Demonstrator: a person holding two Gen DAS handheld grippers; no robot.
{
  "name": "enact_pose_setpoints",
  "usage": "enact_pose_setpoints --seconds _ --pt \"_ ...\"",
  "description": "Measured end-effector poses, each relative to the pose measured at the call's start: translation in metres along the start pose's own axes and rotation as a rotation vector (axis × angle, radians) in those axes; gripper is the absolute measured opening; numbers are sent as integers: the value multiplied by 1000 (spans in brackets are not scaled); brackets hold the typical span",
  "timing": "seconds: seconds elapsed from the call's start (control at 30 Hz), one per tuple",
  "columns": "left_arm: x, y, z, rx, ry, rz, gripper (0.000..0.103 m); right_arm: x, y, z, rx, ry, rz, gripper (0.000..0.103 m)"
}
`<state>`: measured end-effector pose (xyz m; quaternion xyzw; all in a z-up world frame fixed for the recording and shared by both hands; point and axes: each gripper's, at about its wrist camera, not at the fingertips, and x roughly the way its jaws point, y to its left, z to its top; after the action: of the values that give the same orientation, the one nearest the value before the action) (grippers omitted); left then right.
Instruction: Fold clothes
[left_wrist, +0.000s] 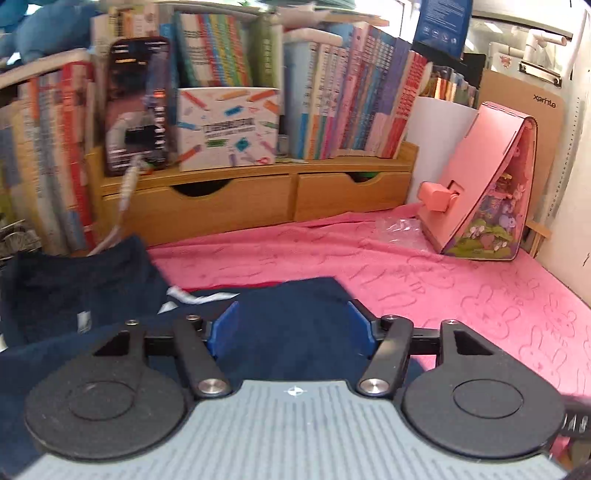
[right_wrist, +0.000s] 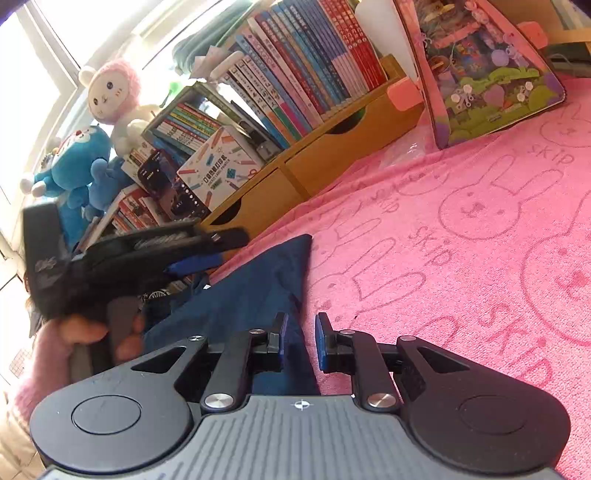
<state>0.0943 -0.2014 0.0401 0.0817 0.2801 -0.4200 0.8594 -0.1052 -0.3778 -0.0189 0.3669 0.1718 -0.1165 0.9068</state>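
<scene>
Two grippers over navy garment (left_wrist: 295, 332) on pink bunny-print blanket (left_wrist: 480, 295): left gripper (left_wrist: 293, 328) spread wide above cloth; right gripper (right_wrist: 301, 339) narrowly parted, garment edge between pads, grip unclear.

Both wrist cams low, close over navy garment (left_wrist: 295, 332). Left looks level toward bookshelf (left_wrist: 255, 192) at 12. Right rolled, bookshelf at 11. Shared: shelf, pink blanket (right_wrist: 461, 240), pink box (left_wrist: 487, 184).

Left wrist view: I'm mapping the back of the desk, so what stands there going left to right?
Dark phone → white pencil-print box → row of books → white roll → pink house-shaped toy.
</scene>
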Motion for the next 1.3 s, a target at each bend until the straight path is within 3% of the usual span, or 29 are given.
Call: enact_pose_setpoints --seconds 0.1,0.17,0.23,0.33,0.5,0.6,0.67,0.7,0.8,0.93,1.07,1.13,1.3 --pt "-51 45 -25 -51 -45 128 67 0 0 0 -3 -1 0 20" --pt "-78 76 -36 -89 -53 241 78 -1 -1 0 -2 -1 4 22" --pt "-106 108 -48 -125 -51 355 78 0 -1 0 0 -1 13 22" --pt "-149 153 -69 -216 -44 467 79 0 -1 0 -7 3 37 25" --pt "-219 221 -101 -398 -66 574 88 2 2 1 -32 30 63 56" --pt "-252 261 -119 -505 -92 643 92 0 24 0 -128 83 -96 62" --pt "-270 289 -128 -586 -116 689 95 -8 49 -3 -209 71 -127 69" --pt "-277 302 -131 -620 -126 706 95 -11 64 -4 -243 72 -110 78" --pt "-289 339 -139 -703 -146 755 96 -5 124 -9 -378 103 6 88" --pt "-292 375 -147 -798 -162 815 97 35 207 -37 -568 132 96 88" --pt "-289 406 -149 -877 -167 855 97 92 269 -76 -664 186 170 69" --pt "-285 417 -146 -873 -165 885 97 118 291 -95 -684 221 209 65" --pt "-282 453 -143 -889 -174 944 97 172 313 -144 -770 338 163 57"
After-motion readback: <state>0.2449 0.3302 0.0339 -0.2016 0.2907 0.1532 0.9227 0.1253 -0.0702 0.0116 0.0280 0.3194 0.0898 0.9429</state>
